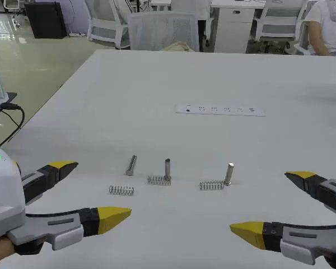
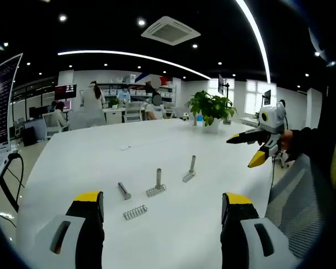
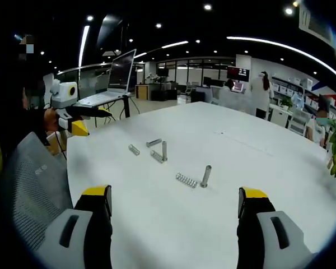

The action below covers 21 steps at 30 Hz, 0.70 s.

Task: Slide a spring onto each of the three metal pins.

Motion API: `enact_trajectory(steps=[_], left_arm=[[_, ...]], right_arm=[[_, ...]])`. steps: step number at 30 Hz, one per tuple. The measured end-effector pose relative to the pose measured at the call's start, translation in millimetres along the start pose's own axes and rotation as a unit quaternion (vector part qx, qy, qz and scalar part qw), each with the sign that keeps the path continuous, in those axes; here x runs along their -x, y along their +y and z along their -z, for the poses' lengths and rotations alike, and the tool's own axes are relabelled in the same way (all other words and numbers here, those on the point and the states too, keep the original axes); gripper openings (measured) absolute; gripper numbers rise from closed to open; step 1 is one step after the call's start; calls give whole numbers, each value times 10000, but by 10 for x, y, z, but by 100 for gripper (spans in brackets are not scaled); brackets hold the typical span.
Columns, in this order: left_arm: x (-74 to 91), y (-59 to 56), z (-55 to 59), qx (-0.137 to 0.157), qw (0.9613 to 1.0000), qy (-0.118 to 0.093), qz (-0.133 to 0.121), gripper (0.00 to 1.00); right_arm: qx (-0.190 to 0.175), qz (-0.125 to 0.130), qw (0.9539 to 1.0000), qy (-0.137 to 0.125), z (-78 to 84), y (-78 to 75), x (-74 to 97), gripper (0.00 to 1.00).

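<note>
**Task status:** no spring is sitting on a pin yet, so by the look of it all three are waiting to be done.
- **Left gripper** (image 1: 102,188): hovering low at the near left, jaws gaping wide, carrying nothing.
- **Left pin** (image 1: 131,165): lying tipped over on the table (image 1: 157,84). The left spring (image 1: 121,190) is lying flat just in front of it, not touching.
- **Middle pin** (image 1: 167,168): standing upright. The middle spring (image 1: 157,180) is lying flat with one end touching the pin's base.
- **Right pin** (image 1: 229,173): standing upright. The right spring (image 1: 211,185) is lying flat with one end at the pin's foot.
- **Right gripper** (image 1: 258,200): hovering at the near right, jaws gaping wide, carrying nothing.

**Room for moving:**
- A cable (image 1: 21,116) is trailing off the table's left edge, beyond the left gripper.
- Bare surface is lying open all around the pins.
- A power strip (image 1: 220,110) is lying well behind them.
</note>
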<state>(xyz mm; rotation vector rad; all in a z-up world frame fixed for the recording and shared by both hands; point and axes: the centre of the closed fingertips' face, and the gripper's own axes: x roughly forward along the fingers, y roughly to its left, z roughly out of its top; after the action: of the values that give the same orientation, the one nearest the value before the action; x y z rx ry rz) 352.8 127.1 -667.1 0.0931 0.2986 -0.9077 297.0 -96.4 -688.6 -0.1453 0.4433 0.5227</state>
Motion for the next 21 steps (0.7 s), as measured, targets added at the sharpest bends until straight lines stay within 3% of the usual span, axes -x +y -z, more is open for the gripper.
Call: enact_trajectory(steps=[21], left_arm=[[1,9,1,-11,10000,-1,-5,83]], right_arm=[[18,25,10000,-14,-10,1,5,92]])
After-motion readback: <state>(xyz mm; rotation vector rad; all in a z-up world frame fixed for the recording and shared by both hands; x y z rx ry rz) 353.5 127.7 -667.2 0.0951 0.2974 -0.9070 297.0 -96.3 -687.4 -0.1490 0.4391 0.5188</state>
